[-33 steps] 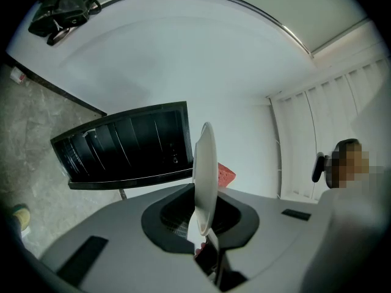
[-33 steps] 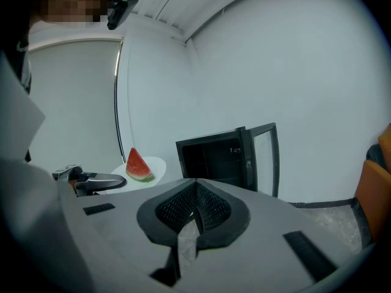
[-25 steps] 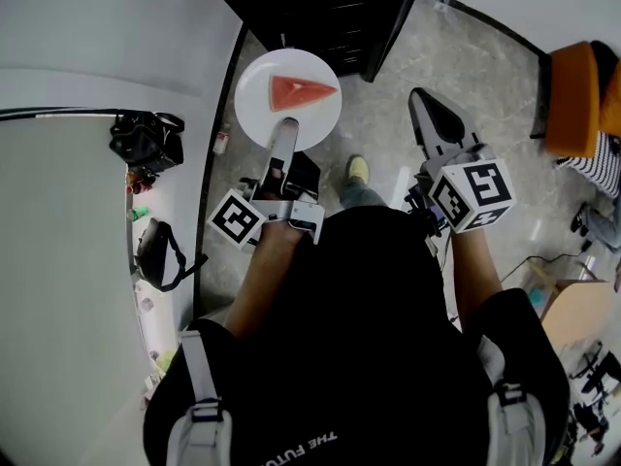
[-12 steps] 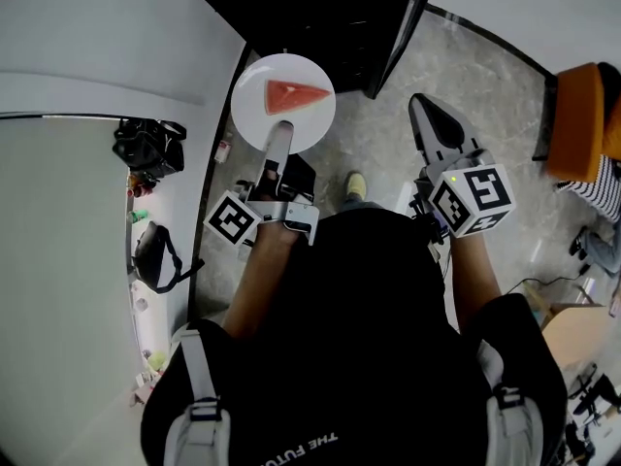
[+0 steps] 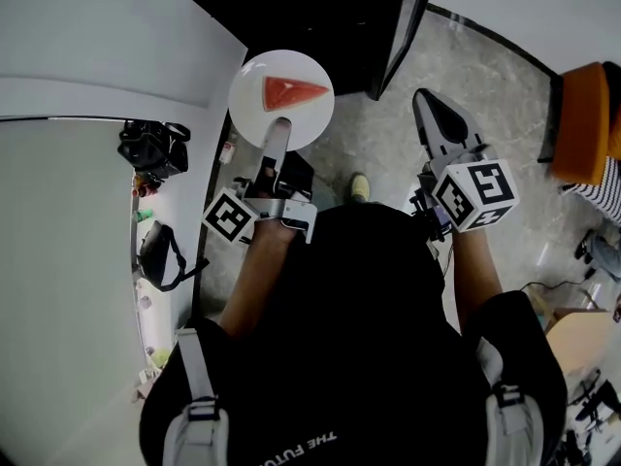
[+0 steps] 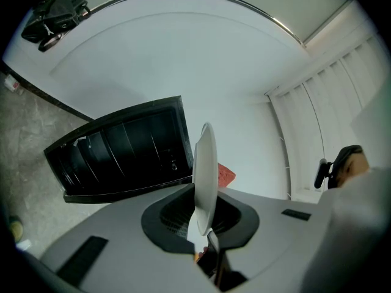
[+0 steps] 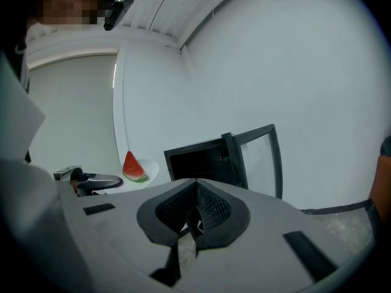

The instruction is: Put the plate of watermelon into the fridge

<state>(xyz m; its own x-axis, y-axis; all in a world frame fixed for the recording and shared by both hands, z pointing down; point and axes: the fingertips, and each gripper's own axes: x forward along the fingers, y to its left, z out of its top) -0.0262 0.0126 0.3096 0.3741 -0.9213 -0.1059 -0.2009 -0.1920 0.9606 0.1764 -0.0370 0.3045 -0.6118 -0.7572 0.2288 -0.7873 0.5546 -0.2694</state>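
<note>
carry step, nothing placed yet. left gripper [image 5: 279, 126] is pinching the near rim of the white plate [image 5: 254, 116] with the watermelon wedge [image 5: 294, 92] on it. plate is in the air just in front of the open black fridge [image 5: 301, 8], not inside. right gripper [image 5: 439, 116] pressed together, empty, off to the side. next: feed the plate in level onto a shelf, clear of the glass door [image 7: 256, 163], then let go.

White round plate [image 5: 254, 115], level, aloft, red watermelon wedge [image 5: 291, 92] on top; just before open black fridge [image 5: 310, 17].
</note>
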